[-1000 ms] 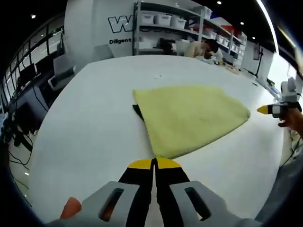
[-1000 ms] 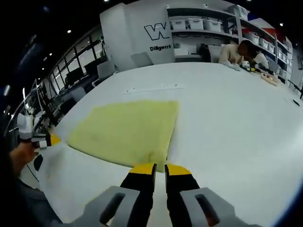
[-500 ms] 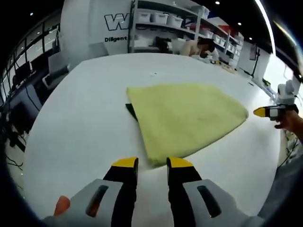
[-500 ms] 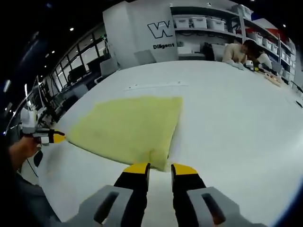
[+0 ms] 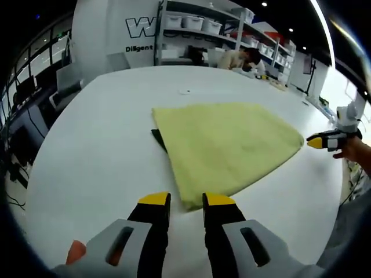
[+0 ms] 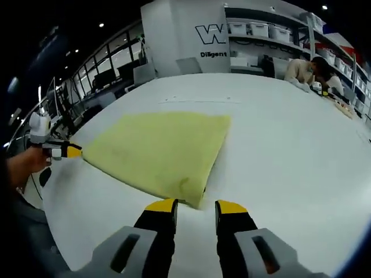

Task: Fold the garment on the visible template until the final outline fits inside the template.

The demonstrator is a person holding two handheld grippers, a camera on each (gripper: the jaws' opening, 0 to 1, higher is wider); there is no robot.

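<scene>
A pale yellow garment (image 5: 226, 146) lies folded flat on a big white table (image 5: 98, 156), well in from the table's edges. In the left gripper view a dark sliver of the template (image 5: 159, 138) peeks out from under the cloth's left edge; the rest of it is covered.

The left gripper (image 5: 185, 200) hovers just short of the garment's near corner, its yellow-tipped jaws apart with bare table between them, holding nothing. Seen from the other side, in the right gripper view, it (image 6: 71, 151) sits at the far left tip of the cloth, with a hand (image 6: 26, 165) behind it.

The right gripper (image 6: 195, 205) likewise hangs just before its own near corner of the garment (image 6: 159, 153), jaws spread and empty, the cloth's point lying between and just ahead of them. In the left gripper view it (image 5: 320, 141) shows at the right corner of the cloth.

Beyond the table's far edge stand shelves (image 5: 200, 26) with white bins, and a person (image 6: 307, 69) leans over the table there.
</scene>
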